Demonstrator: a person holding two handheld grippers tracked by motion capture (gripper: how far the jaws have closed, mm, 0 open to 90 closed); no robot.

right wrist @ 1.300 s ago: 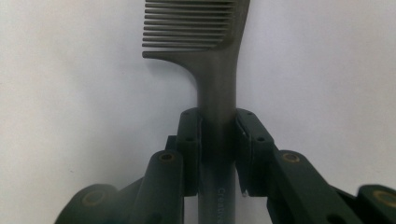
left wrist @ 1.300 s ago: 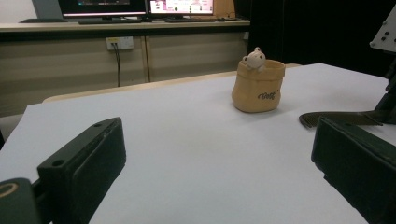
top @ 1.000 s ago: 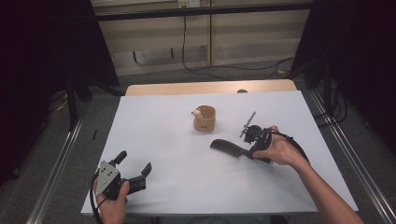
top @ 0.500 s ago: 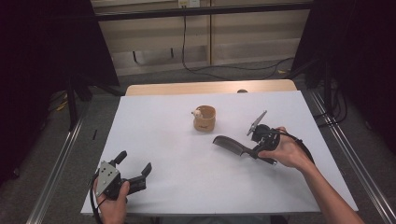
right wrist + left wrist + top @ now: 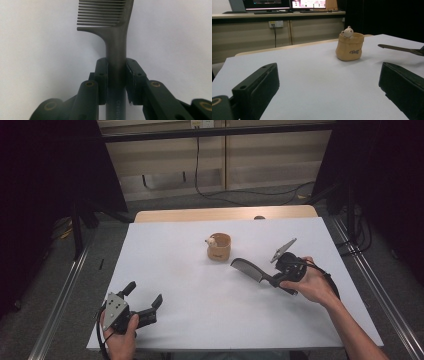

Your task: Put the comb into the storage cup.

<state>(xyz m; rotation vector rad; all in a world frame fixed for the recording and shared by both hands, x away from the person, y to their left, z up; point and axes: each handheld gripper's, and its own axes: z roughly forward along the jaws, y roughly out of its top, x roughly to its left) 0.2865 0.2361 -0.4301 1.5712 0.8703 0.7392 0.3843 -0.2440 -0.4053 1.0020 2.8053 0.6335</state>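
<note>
A dark grey comb (image 5: 248,268) is held by its handle in my right gripper (image 5: 274,279), lifted a little over the white table at the right and pointing left toward the centre. In the right gripper view the jaws are clamped on the comb's handle (image 5: 116,65), teeth at the top. A small tan bag-shaped cup (image 5: 219,247) with a little figure on its rim stands at mid-table, also seen as the cup (image 5: 350,46) from the left gripper view. My left gripper (image 5: 145,302) rests open near the front left edge, nothing between its fingers (image 5: 258,86).
The white table (image 5: 190,270) has a wooden strip along its far edge. Metal rails run along both sides on the floor. Cables lie on the floor behind the table, and monitors sit on a far bench.
My right gripper has carried the comb slightly up and to the right, away from the table surface. The left gripper has stayed still.
</note>
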